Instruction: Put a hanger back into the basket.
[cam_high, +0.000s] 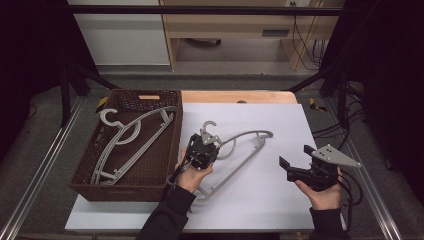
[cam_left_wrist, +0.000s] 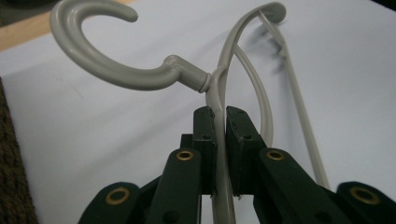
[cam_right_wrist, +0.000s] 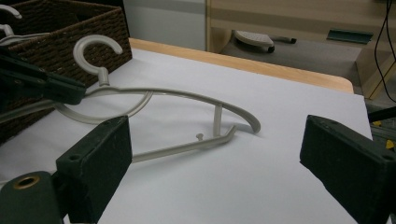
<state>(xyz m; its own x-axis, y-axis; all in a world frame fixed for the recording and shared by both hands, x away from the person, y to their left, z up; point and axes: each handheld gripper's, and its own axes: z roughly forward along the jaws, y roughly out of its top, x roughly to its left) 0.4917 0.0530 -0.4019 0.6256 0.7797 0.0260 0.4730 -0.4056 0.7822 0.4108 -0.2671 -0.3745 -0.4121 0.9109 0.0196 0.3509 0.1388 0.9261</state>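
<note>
Jaws of the left tool (cam_high: 207, 141) clamp the grey plastic hanger (cam_high: 246, 146) just below its hook, over the white tabletop (cam_high: 270, 200) beside the wicker basket (cam_high: 150, 186), while the right tool (cam_high: 296, 161) hangs apart with jaws wide

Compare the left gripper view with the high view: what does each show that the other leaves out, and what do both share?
Left gripper view alone: the left gripper's jaws pressed tight on the grey hanger's neck, just below its hook. High view alone: the brown basket with another hanger inside, and the right gripper with jaws apart, holding nothing. Both: the gripped hanger and the white sheet under it.
</note>
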